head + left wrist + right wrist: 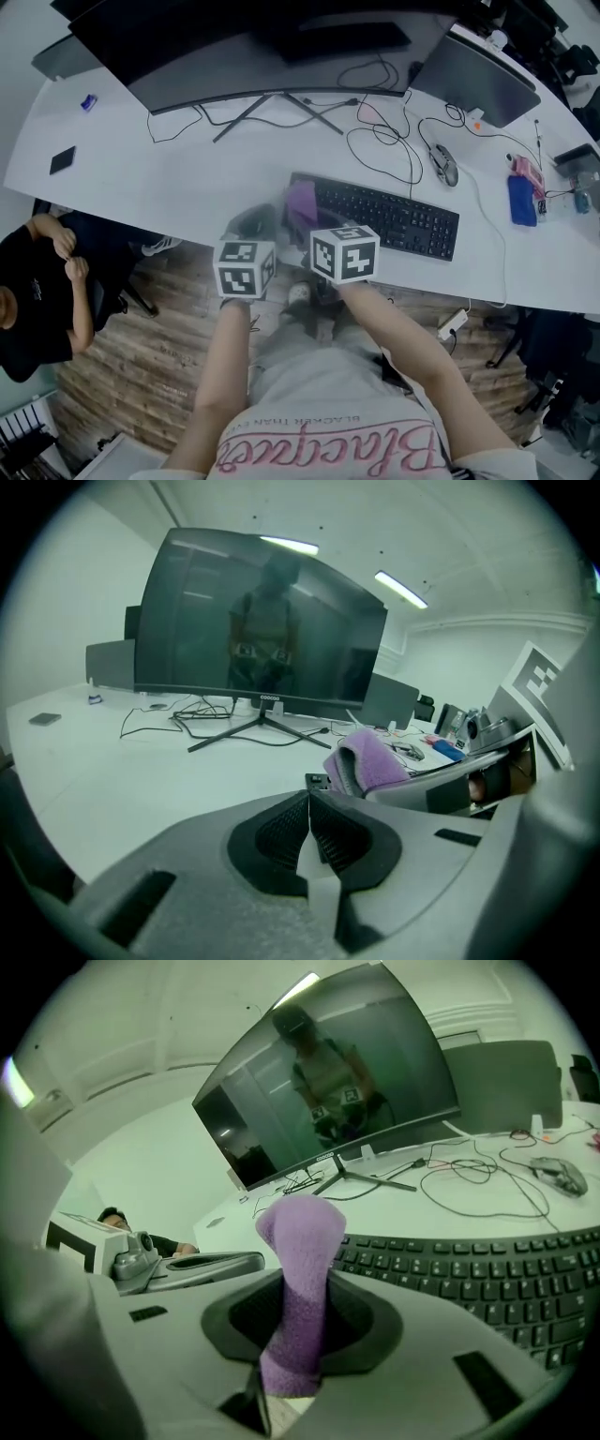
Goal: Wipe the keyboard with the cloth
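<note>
A black keyboard [389, 217] lies on the white desk [169, 183], its keys [487, 1274] spreading right in the right gripper view. My right gripper [298, 1335] is shut on a folded purple cloth [298, 1283], which sticks up between the jaws over the keyboard's left end. From the head view the cloth [302, 202] shows just past the right marker cube [345, 251]. My left gripper [307, 829] is shut with nothing in it, beside the right one near the desk's front edge; the cloth [373, 763] appears to its right.
A curved monitor [253, 47] on a tripod stand [277, 105] fills the back of the desk. Loose cables [389, 141] and a mouse [444, 165] lie behind the keyboard. A phone [62, 159] rests far left. A seated person [28, 291] is at the left.
</note>
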Demonstrator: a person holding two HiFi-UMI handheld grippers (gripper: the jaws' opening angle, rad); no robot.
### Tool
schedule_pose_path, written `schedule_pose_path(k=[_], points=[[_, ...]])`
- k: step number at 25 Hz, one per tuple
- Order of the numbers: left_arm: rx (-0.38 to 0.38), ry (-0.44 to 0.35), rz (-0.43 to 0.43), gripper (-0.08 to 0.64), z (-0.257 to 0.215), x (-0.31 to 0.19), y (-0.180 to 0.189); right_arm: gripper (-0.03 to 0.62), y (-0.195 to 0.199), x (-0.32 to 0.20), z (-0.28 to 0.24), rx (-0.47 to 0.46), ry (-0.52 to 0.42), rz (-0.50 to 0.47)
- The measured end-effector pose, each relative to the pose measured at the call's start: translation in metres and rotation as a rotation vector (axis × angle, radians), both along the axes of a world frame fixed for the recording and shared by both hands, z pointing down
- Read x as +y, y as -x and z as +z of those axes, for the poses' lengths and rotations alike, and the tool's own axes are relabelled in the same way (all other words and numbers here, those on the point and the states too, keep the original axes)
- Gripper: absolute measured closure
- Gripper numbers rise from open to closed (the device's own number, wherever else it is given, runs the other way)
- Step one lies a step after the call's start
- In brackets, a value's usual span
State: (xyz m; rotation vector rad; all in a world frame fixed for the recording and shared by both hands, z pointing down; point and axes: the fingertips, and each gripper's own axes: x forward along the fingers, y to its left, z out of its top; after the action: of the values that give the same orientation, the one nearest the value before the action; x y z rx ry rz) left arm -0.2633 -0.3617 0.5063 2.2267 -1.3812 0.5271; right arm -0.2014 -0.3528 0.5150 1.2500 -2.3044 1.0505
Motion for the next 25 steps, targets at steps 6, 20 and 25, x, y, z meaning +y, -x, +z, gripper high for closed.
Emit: schedule_pose_path(k=[6, 20, 25], points=[[-0.005, 0.041, 0.017, 0.552, 0.015, 0.002, 0.015, 0.495, 0.024, -0.002, 0.026, -0.011, 0.076, 0.025], [-0.003, 0.073, 0.032, 0.552, 0.028, 0.006, 0.013, 0.495, 0.020, -0.004, 0.043, 0.146, 0.055, 0.029], [-0.003, 0.081, 0.041, 0.552, 0.031, 0.011, 0.006, 0.495, 0.014, -0.001, 0.044, 0.141, 0.060, 0.033]])
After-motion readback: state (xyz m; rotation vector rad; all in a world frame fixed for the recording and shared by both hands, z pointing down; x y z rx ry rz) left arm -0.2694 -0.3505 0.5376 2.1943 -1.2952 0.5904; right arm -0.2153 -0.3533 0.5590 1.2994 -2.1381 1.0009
